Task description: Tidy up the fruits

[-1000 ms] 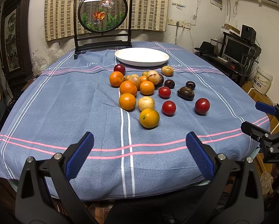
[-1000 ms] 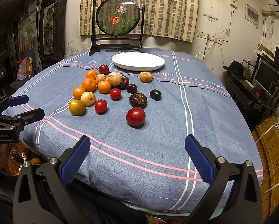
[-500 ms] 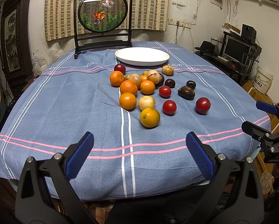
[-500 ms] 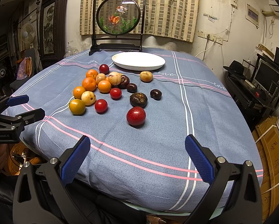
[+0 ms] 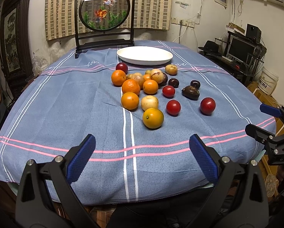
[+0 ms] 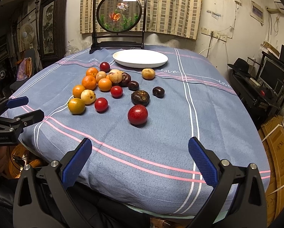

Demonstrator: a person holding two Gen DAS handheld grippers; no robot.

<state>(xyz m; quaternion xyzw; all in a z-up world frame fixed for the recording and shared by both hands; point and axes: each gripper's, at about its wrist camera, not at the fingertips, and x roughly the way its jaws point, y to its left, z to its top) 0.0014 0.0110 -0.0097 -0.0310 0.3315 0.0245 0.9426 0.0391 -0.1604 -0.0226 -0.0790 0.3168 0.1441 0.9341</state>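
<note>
- My left tool hangs off the near edge of the surface, its 2 blue pads spread wide with nothing between them.
- My right tool sits the same way at the near right corner, pads wide apart and bare.
- Each tool shows at the edge of the other's view, both clear of the blue striped cloth.
- Nearest my left tool is a yellow-orange fruit, with a pale round fruit just behind it.
- Nearest my right tool is a big red fruit, alone, with a dark wrinkled fruit just beyond.
- The remaining oranges, small red ones and dark ones cluster mid-surface.
- A white plate lies bare behind the cluster, before a framed goldfish screen.
</note>
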